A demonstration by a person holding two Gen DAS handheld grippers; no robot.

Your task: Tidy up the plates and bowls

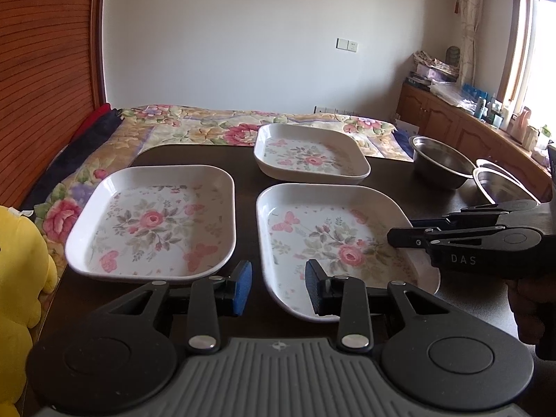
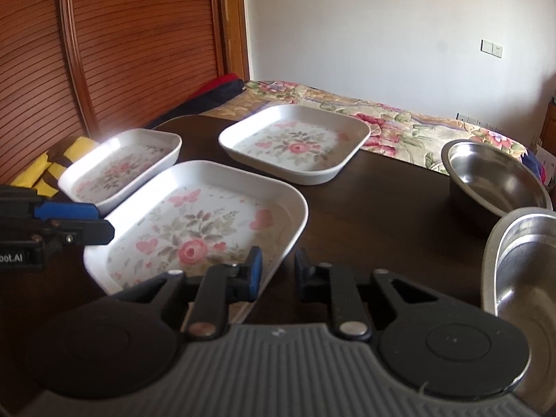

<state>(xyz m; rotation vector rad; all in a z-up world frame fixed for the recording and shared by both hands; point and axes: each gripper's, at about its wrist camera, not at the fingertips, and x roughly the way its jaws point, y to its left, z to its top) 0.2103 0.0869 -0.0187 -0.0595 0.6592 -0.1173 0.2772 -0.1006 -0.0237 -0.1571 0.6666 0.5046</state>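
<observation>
Three white square plates with rose prints lie on a dark table. The left plate and the far plate lie apart. The near plate sits between both grippers. My left gripper is open, with that plate's near-left rim between its fingers. My right gripper is open astride the plate's right rim. Whether the pads touch the plate I cannot tell. A steel bowl stands at the right. Beside it is a nested pair of steel bowls.
Behind the table is a bed with a floral cover. A yellow plush toy sits off the table's left edge. A slatted wooden door stands at the left, and a wooden cabinet with clutter lines the right wall.
</observation>
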